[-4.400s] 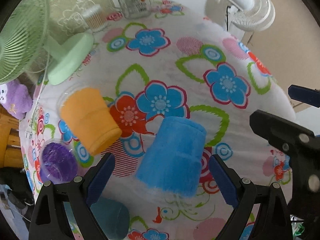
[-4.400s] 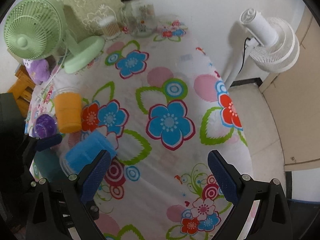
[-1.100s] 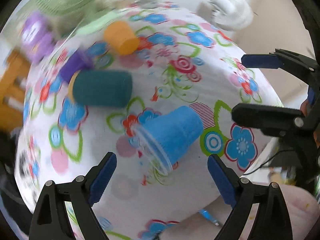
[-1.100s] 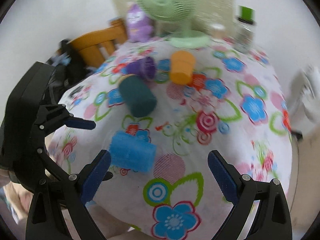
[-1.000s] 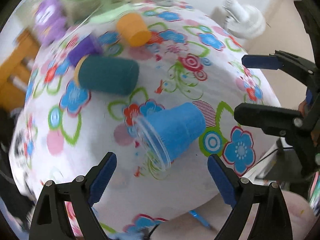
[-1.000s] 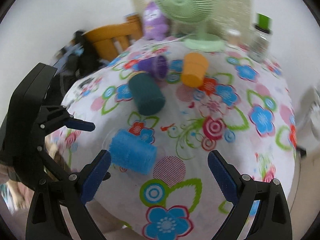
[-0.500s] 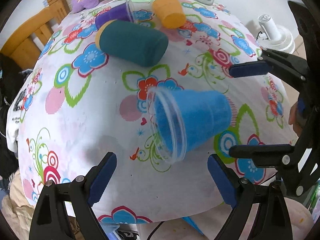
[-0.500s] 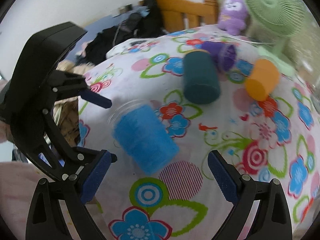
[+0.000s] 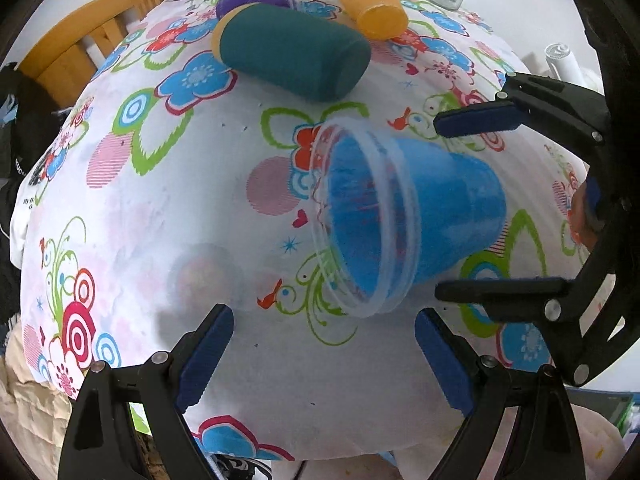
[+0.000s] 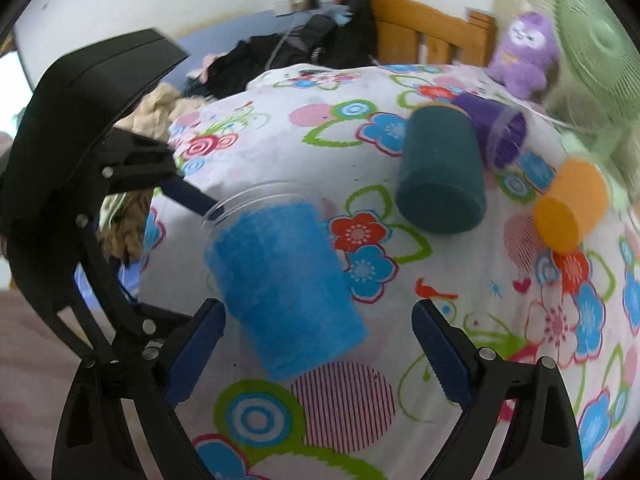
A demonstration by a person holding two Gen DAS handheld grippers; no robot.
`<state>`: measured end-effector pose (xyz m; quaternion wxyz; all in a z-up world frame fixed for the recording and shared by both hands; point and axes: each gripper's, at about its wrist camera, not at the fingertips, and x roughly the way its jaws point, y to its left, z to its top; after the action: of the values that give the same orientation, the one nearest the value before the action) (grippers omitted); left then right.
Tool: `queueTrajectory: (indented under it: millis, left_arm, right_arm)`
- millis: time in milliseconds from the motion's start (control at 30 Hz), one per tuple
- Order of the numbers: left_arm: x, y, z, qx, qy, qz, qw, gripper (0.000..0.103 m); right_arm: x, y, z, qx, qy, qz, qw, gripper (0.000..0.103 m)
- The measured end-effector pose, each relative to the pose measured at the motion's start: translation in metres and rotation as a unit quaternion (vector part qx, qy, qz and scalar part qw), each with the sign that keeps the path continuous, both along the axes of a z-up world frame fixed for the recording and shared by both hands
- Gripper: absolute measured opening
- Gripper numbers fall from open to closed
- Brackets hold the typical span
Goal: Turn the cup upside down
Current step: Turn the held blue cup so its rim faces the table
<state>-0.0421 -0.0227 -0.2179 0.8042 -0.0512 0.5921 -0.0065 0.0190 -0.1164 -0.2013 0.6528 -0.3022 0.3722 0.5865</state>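
Fuzzy blue cup (image 9: 416, 216) with clear plastic rim lying sideways near table's (image 9: 152, 216) front edge; left gripper (image 9: 324, 354) and right gripper (image 10: 318, 344) both spread, empty.

Both claws (image 9: 324, 356) (image 10: 318, 344) agape, facing.

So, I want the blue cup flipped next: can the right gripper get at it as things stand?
Probably yes. The blue cup lies on its side just ahead of the open right gripper, with nothing between them; the teal cup lies clear beyond.
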Motion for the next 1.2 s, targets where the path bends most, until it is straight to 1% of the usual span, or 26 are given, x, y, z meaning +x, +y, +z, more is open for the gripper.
queueTrajectory:
  millis: [67, 167, 200, 300, 367, 433, 533, 700, 833, 1000, 1100, 1133, 1200]
  left_arm:
    - [-0.002, -0.002, -0.001, 0.009, -0.003, -0.002, 0.9999, 0.094]
    - [-0.005, -0.003, -0.002, 0.022, -0.004, -0.003, 0.9998, 0.094]
    - [-0.006, -0.003, -0.003, 0.023, -0.004, -0.002, 0.9997, 0.094]
    - [-0.011, 0.0, -0.002, 0.02, -0.006, 0.002, 0.9998, 0.094]
    - [-0.012, 0.001, -0.001, 0.011, -0.008, 0.009, 0.9999, 0.094]
    - [-0.012, 0.002, -0.001, 0.007, -0.008, 0.014, 0.9998, 0.094]
    - [-0.009, 0.001, -0.001, 0.014, -0.008, 0.012, 0.9998, 0.094]
    - [-0.007, 0.002, 0.002, 0.015, -0.006, 0.006, 0.9998, 0.094]
    - [-0.005, 0.001, 0.012, 0.013, -0.008, 0.001, 0.9999, 0.094]
    - [-0.003, 0.007, 0.033, 0.008, -0.014, -0.003, 0.9999, 0.094]
    - [-0.002, 0.012, 0.047, 0.007, -0.024, -0.014, 0.9996, 0.094]
    - [0.0, 0.014, 0.052, 0.006, -0.027, -0.019, 0.9994, 0.094]
    - [0.002, 0.016, 0.06, 0.005, -0.036, -0.032, 0.9988, 0.094]
  right_arm:
    - [-0.004, 0.0, -0.005, -0.004, 0.004, 0.017, 1.0, 0.088]
    - [-0.006, 0.001, -0.009, -0.003, 0.016, 0.025, 1.0, 0.079]
    - [-0.007, 0.001, -0.01, 0.0, 0.017, 0.026, 1.0, 0.079]
    - [-0.008, 0.002, -0.012, 0.006, 0.016, 0.027, 0.999, 0.07]
    - [-0.009, 0.003, -0.013, 0.006, 0.017, 0.029, 0.999, 0.059]
    - [-0.01, 0.004, -0.014, 0.007, 0.017, 0.03, 0.999, 0.057]
    - [-0.011, 0.002, -0.013, 0.013, 0.013, 0.026, 1.0, 0.057]
    - [-0.012, -0.002, -0.009, 0.021, 0.009, -0.002, 1.0, 0.057]
    - [-0.011, -0.006, -0.001, 0.022, 0.016, -0.045, 0.999, 0.057]
    - [-0.011, -0.011, 0.022, 0.029, 0.011, -0.119, 0.992, 0.057]
    - [-0.012, -0.017, 0.042, 0.045, 0.007, -0.182, 0.982, 0.057]
    - [-0.013, -0.018, 0.046, 0.048, 0.006, -0.196, 0.979, 0.057]
    - [-0.015, -0.021, 0.057, 0.053, 0.001, -0.244, 0.968, 0.057]
